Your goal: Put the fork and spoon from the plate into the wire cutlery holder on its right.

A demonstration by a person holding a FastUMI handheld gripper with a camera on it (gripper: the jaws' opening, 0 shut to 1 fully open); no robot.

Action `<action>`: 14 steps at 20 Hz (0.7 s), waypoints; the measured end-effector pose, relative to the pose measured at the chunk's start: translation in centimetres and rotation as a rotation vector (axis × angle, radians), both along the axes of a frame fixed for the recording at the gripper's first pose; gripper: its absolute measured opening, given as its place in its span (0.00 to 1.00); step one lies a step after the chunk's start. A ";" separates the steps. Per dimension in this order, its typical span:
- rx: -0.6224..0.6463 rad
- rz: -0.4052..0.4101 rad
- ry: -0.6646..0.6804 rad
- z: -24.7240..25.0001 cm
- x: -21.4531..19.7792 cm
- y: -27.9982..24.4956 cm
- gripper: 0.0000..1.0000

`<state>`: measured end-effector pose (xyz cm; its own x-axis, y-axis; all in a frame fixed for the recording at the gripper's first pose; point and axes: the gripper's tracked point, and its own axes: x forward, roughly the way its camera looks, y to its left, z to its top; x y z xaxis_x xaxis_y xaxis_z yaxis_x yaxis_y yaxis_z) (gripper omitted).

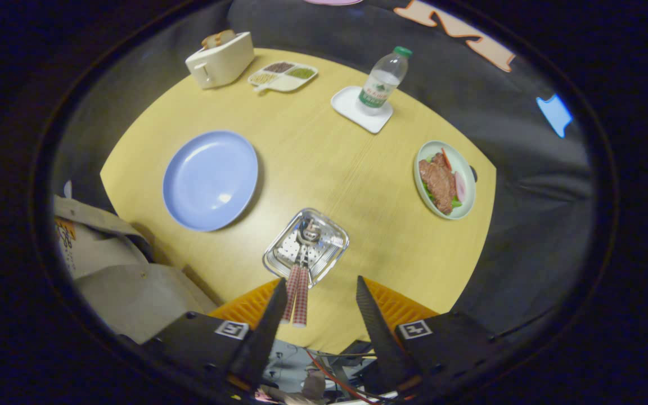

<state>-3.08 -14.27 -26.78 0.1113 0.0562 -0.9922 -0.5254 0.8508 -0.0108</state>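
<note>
Red-checked cutlery handles (297, 295) upright in holder (306, 245)

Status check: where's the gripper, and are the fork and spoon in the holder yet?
Gripper open, holding nothing, above the holder. Two checked handles stick up from it. Blue plate bare. Nothing in the way.

The gripper (320, 298) hangs open above the table (329, 169), its fingers apart and empty. Just ahead of them stands the wire cutlery holder (306, 246) with the fork and spoon (300, 281) in it, handles up. The plate (210, 180) lies left of the holder. Beyond are a toaster (220, 61), a divided dish (283, 76) and a water bottle (383, 81) on a coaster (352, 109); a plate of food (445, 180) lies to the right.
</note>
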 end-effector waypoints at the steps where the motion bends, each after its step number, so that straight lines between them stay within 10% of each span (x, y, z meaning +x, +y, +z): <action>1: 0.041 -0.050 -0.068 0.8 0.9 0.8 0.90; 14: 0.498 -0.485 -0.896 13.0 5.0 7.8 0.99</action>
